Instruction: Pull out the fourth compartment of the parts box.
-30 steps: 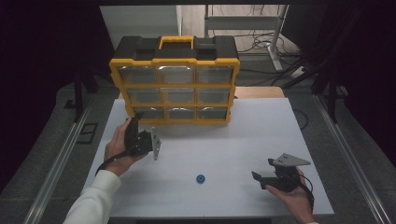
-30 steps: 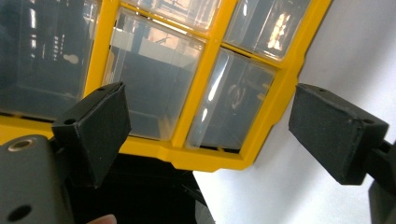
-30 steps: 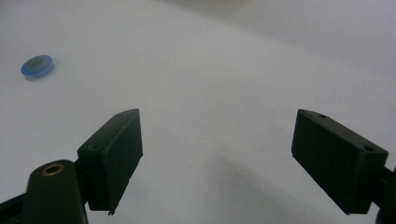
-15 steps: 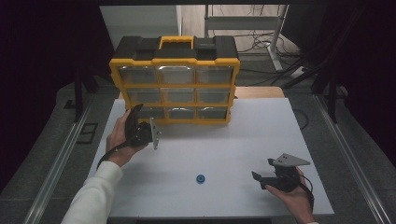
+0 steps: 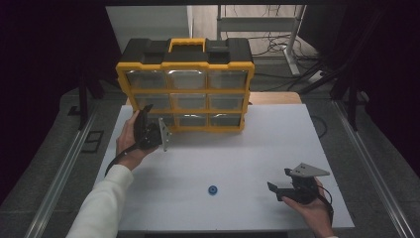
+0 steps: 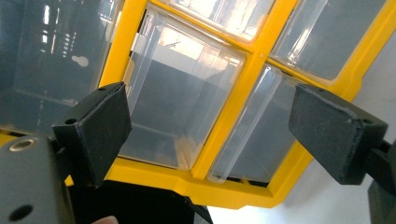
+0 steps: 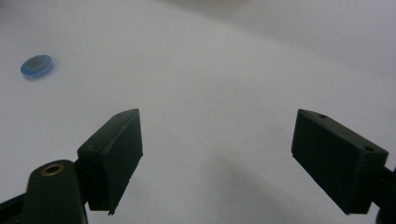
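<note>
Left gripper view: the yellow organizer [image 6: 233, 93] stands close ahead, its clear drawers [image 6: 182, 107] facing the left gripper [image 6: 210, 135], whose jaws are spread wide just before the bottom row. In the high view it stands at the table's [image 5: 257, 153] far edge. The right gripper [image 5: 283, 184] rests near the front right, jaws apart, with a blue disc [image 5: 213, 190] lying to its left.

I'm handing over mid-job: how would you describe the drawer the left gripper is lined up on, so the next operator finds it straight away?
Start at the yellow organiser standing at the far edge of the white table, with nine clear drawers in three rows. Take the bottom row: the bottom-left drawer, right in front of the open left gripper, is the one, at the organiser's lower left corner.
</note>
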`<state>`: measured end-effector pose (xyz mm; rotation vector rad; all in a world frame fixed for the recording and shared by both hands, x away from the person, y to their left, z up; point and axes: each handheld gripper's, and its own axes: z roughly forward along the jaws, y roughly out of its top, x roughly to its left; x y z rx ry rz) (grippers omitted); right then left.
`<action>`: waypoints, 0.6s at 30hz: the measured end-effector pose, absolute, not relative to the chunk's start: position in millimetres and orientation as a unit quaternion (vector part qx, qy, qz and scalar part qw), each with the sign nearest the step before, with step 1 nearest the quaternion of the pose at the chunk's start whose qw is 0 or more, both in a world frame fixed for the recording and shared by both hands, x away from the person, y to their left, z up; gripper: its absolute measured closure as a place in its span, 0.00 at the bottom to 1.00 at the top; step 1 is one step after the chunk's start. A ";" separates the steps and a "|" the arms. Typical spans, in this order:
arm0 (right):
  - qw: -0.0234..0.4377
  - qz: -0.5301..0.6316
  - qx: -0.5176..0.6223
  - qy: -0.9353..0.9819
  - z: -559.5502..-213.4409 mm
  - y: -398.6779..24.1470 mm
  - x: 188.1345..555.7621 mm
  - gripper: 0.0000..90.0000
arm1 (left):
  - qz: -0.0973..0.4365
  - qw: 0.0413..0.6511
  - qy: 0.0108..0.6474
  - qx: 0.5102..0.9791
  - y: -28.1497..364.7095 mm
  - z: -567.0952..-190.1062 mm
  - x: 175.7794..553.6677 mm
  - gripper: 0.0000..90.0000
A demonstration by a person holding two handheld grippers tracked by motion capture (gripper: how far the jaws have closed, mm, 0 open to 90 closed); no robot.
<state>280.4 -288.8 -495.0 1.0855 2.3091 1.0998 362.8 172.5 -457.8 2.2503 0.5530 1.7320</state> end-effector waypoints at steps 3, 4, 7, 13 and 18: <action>0.180 0.390 0.384 0.817 -494.8 -288.5 280.2 0.19 | 0.595 0.122 0.187 0.772 171.4 -456.8 365.4 0.15; 0.180 0.389 0.384 0.818 -495.0 -288.6 280.5 0.19 | 0.596 0.123 0.186 0.771 171.3 -456.4 366.5 0.15; 0.181 0.389 0.384 0.818 -494.9 -288.3 280.2 0.19 | 0.596 0.123 0.188 0.771 171.2 -455.7 369.0 0.15; 0.182 0.389 0.385 0.817 -494.8 -288.7 280.1 0.19 | 0.601 0.119 0.193 0.767 173.9 -458.6 375.8 0.16; 0.184 0.389 0.384 0.817 -494.8 -288.5 280.1 0.19 | 0.602 0.116 0.191 0.766 178.1 -462.1 380.6 0.16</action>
